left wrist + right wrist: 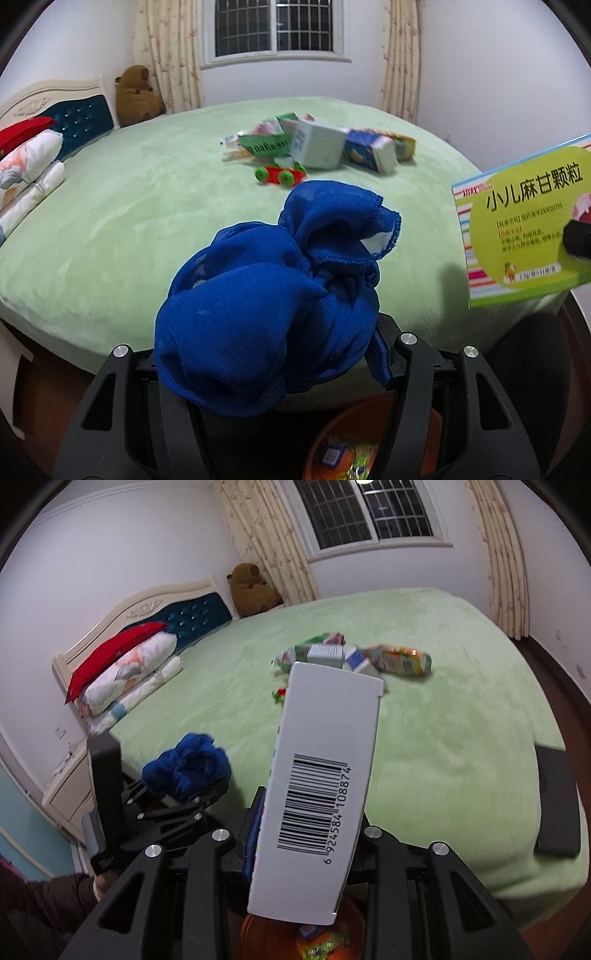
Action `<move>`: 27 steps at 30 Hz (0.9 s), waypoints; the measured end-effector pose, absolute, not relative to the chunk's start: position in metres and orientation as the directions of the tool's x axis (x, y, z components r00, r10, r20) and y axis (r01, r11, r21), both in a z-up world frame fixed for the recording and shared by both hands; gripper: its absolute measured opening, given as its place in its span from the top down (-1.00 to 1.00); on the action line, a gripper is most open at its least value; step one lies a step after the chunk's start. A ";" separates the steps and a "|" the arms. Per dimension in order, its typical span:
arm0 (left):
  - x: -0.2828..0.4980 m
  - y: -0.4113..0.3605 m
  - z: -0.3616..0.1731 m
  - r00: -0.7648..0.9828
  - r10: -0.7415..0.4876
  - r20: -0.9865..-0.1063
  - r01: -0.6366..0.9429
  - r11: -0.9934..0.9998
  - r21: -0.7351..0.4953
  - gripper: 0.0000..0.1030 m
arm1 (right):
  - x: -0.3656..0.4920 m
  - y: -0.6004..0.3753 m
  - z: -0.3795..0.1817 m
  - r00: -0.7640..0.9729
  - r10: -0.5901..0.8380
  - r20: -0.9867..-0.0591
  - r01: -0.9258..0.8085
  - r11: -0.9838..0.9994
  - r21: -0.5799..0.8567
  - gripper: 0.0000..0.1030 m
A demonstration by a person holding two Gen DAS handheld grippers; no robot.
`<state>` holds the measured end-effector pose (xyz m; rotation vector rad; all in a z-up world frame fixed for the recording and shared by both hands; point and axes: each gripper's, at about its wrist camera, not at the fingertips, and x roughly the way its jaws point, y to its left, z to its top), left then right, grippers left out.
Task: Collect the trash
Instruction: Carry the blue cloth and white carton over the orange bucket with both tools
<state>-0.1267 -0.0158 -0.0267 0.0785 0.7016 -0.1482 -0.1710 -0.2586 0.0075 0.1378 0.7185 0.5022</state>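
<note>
1. The left gripper [273, 332] was closed on a bunched blue mesh cloth [273, 295]; the cloth covered the fingertips, so the exact gap between them could not be read.
2. In the right wrist view, the same left gripper [181, 794] and blue cloth [186, 762] appeared at the near edge of the green bed [443, 720], on the headboard side.
3. The right gripper [306, 849] was clamped on a medicine box [321, 786], held upright with its grey barcode panel facing the camera.
4. In the left wrist view, that medicine box [528, 225] showed its green-and-yellow printed face above the near edge of the bed [129, 221], with one black finger pad [578, 238] of the right gripper pressed against the face.
5. An orange bin [258, 934] stood on the floor just off the near edge of the bed, directly under the held box; wrappers lay inside it. The same bin [369, 435] was visible below the left gripper.
6. The remaining trash pile [321, 147], made up of cartons, boxes and wrappers, lay around the middle of the bed.
7. A red toy car [280, 174] with green wheels lay on the bed, just on the near side of the pile.
8. A brown plush toy [136, 96] sat at the far corner of the bed beside the headboard [85, 114].
9. Stacked pillows [125, 675] rested on the bed against the headboard.
</note>
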 end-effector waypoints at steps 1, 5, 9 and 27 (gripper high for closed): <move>-0.130 -0.019 -0.028 0.749 -0.109 -0.653 0.171 0.985 0.031 -0.15 | -0.178 -0.258 0.005 0.629 0.490 -0.604 -0.403 0.869 0.286 0.38; -0.148 -0.026 -0.037 0.726 -0.116 -0.678 0.212 0.976 0.060 -0.15 | -0.200 -0.254 -0.006 0.584 0.510 -0.631 -0.452 0.851 0.269 0.38; -0.164 -0.031 -0.050 0.690 -0.129 -0.712 0.261 0.962 0.078 -0.15 | -0.218 -0.251 -0.019 0.539 0.514 -0.667 -0.493 0.835 0.244 0.38; -0.175 -0.049 -0.125 0.407 -0.166 -0.898 0.417 0.909 0.021 -0.15 | -0.212 -0.243 -0.124 0.324 0.383 -0.865 -0.426 0.876 0.229 0.38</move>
